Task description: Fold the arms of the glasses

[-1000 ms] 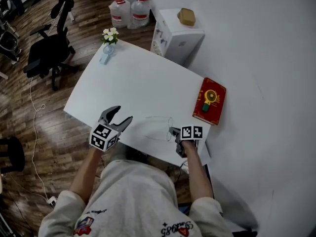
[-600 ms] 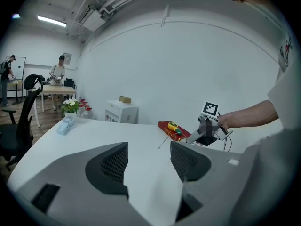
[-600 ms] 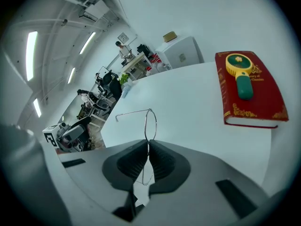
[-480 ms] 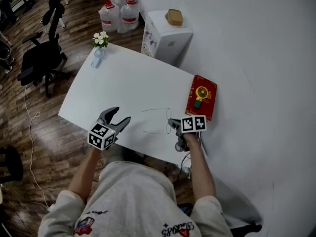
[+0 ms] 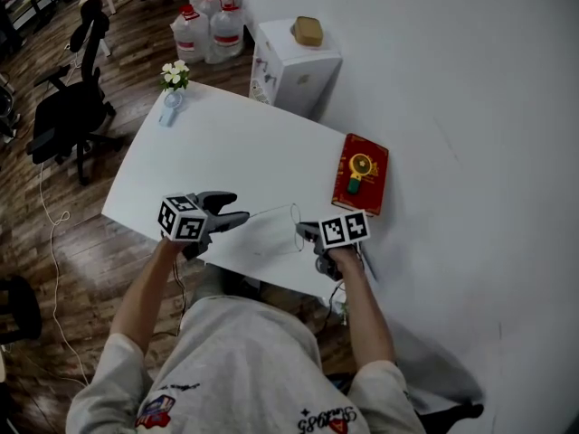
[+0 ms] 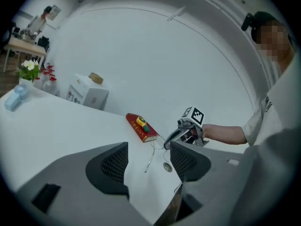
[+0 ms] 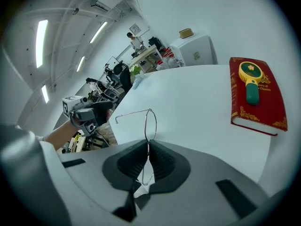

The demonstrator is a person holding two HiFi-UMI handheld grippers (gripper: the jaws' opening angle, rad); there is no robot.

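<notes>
Right gripper view: right gripper (image 7: 147, 147) jaws pinched on glasses (image 7: 150, 125) rim, glasses over table (image 5: 226, 143), one arm unfolded, pointing toward left gripper (image 6: 149, 157); left jaws wide apart, empty.

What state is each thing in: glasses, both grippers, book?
glasses: pinched at the frame, one arm sticking out unfolded
right gripper: shut on the glasses
left gripper: open, nothing between the jaws
red book: closed, lying flat on the table
</notes>
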